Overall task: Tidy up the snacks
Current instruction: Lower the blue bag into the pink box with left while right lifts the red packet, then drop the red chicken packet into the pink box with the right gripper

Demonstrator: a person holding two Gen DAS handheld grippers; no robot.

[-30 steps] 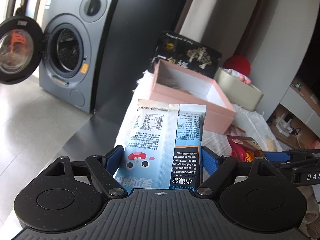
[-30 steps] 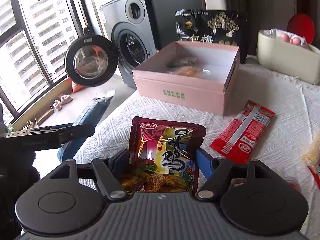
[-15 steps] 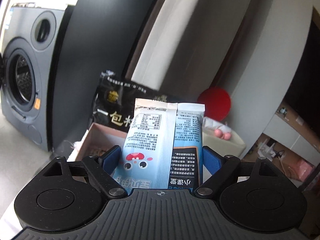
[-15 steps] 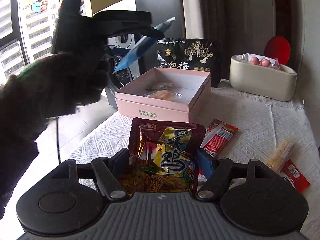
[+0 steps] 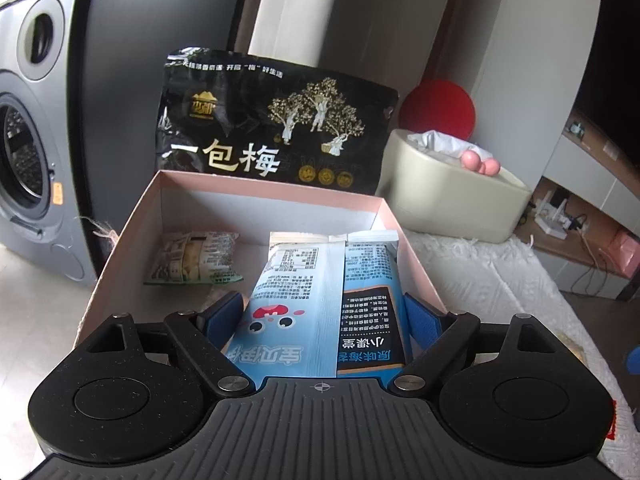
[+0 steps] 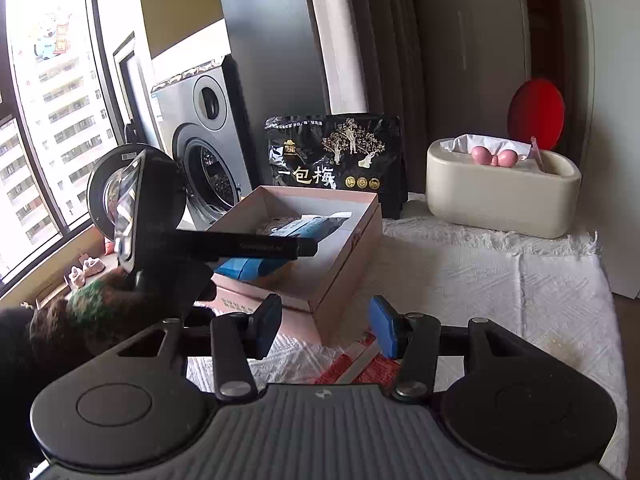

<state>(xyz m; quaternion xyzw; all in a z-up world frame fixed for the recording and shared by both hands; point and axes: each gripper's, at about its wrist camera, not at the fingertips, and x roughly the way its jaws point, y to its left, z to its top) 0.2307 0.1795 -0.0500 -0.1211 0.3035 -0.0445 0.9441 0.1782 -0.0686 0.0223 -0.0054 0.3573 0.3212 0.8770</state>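
Blue snack packet (image 5: 320,300) has been brought from beside the table to over the pink box (image 5: 132,216), pinched by the left gripper (image 5: 324,312); release is judged next. Right gripper (image 6: 326,322), jaws spread, no longer holds the red pouch; red packet (image 6: 360,364) lies below.

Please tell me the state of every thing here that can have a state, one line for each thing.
left claw: shut on blue snack packet
blue snack packet: held, reaching into the pink box
right claw: open, holding nothing
pink box: open, no lid on it
green snack packet: lying inside the pink box
washing machine: door open
black plum bag: standing upright behind the pink box
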